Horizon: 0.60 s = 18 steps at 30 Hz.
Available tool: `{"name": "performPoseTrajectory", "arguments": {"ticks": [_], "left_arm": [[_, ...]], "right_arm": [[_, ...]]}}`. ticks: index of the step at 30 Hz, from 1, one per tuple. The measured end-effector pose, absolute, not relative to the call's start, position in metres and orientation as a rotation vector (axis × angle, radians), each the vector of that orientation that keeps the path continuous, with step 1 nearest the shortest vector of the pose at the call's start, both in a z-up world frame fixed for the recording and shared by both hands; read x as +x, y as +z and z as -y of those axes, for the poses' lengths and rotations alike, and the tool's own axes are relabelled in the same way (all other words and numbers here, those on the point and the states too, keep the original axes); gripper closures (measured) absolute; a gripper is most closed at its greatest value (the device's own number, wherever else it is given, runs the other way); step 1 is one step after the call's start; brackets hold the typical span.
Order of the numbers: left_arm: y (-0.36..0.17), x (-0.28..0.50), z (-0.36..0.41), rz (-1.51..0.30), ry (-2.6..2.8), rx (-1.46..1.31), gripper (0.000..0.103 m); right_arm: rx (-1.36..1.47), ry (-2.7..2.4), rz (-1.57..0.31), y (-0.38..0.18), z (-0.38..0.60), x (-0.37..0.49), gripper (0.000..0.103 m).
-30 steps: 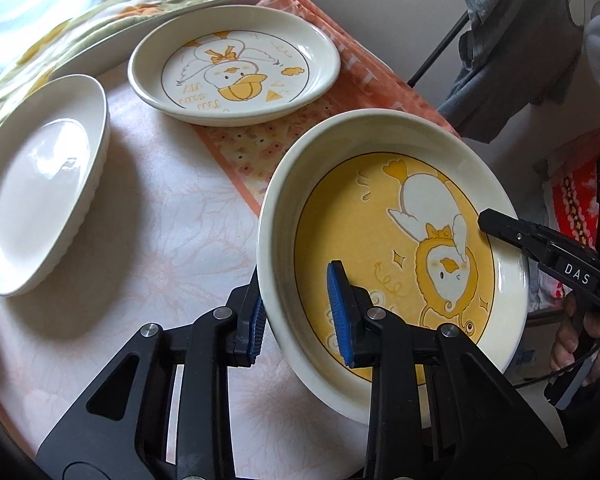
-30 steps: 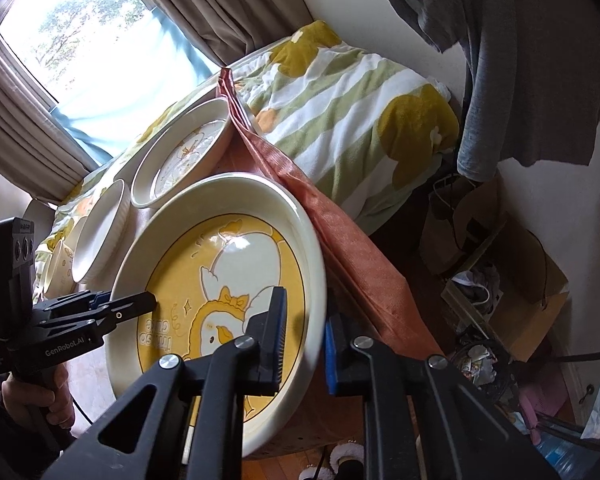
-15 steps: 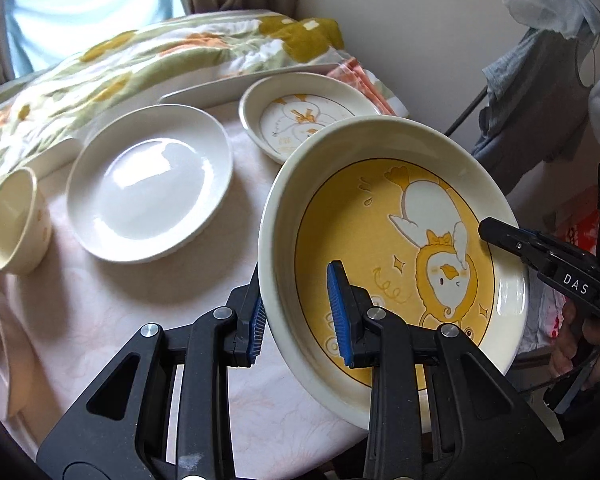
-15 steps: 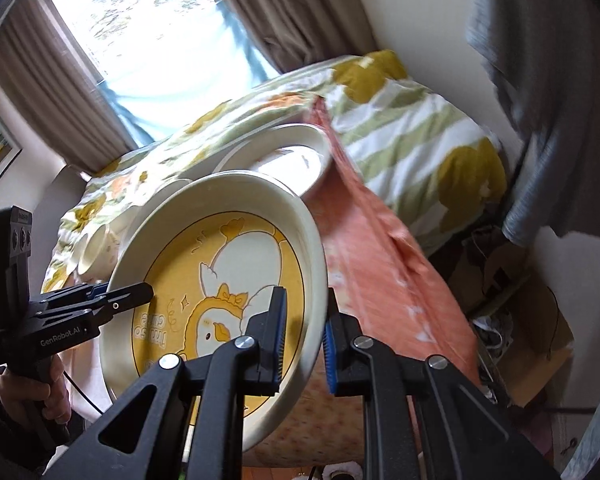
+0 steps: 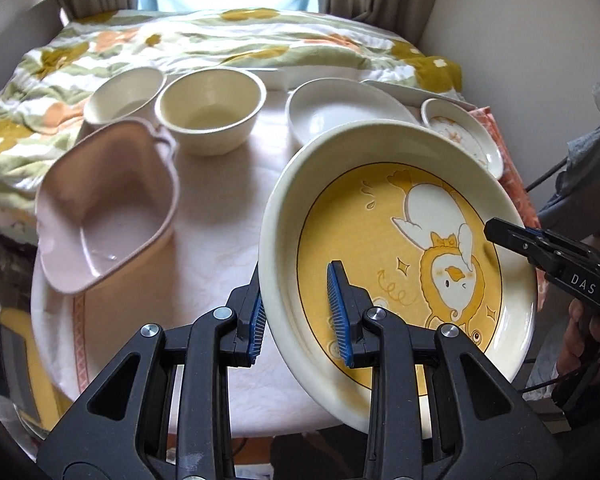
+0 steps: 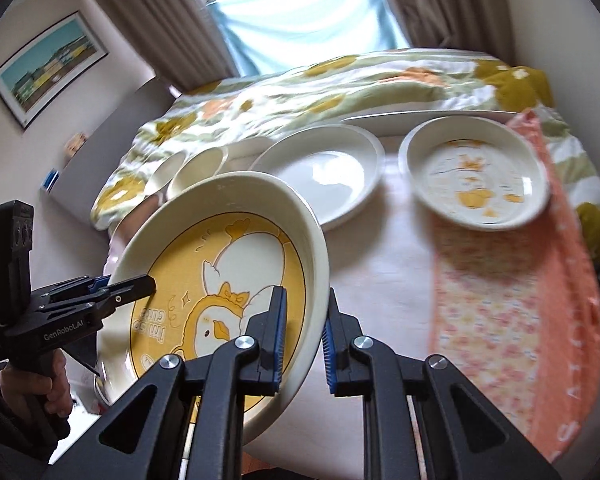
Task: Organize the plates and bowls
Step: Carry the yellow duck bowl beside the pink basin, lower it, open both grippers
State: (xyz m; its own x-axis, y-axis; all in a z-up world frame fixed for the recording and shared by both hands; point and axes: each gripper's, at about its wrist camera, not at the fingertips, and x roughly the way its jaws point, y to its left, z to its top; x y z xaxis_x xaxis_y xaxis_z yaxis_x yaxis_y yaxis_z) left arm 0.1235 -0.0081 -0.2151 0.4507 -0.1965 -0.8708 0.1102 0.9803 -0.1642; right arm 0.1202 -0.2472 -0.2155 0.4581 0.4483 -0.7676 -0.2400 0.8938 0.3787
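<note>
Both claws, left claw [image 5: 300, 312] and right claw [image 6: 302, 340], clamped on opposite rims of the yellow duck plate [image 5: 396, 256], steadying it tilted above the surface [image 5: 220, 208] for stacking.

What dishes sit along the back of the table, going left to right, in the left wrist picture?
Left bowl → right bowl → white plate → small duck plate.
</note>
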Motion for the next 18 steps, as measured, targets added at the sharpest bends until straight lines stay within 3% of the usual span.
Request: {"name": "performPoseTrajectory", "arguments": {"ticks": [9,18], "left_arm": [[-0.275,0.115,-0.049,-1.13,-0.158,-0.124,0.077],[-0.291,0.117,-0.057,-1.107,-0.171,-0.097,0.077]], "right_arm": [[0.165,0.472,-1.072,-0.269,0.175,0.13,0.088],[0.17,0.433,-1.079,-0.29,0.172,0.13,0.088]]}}
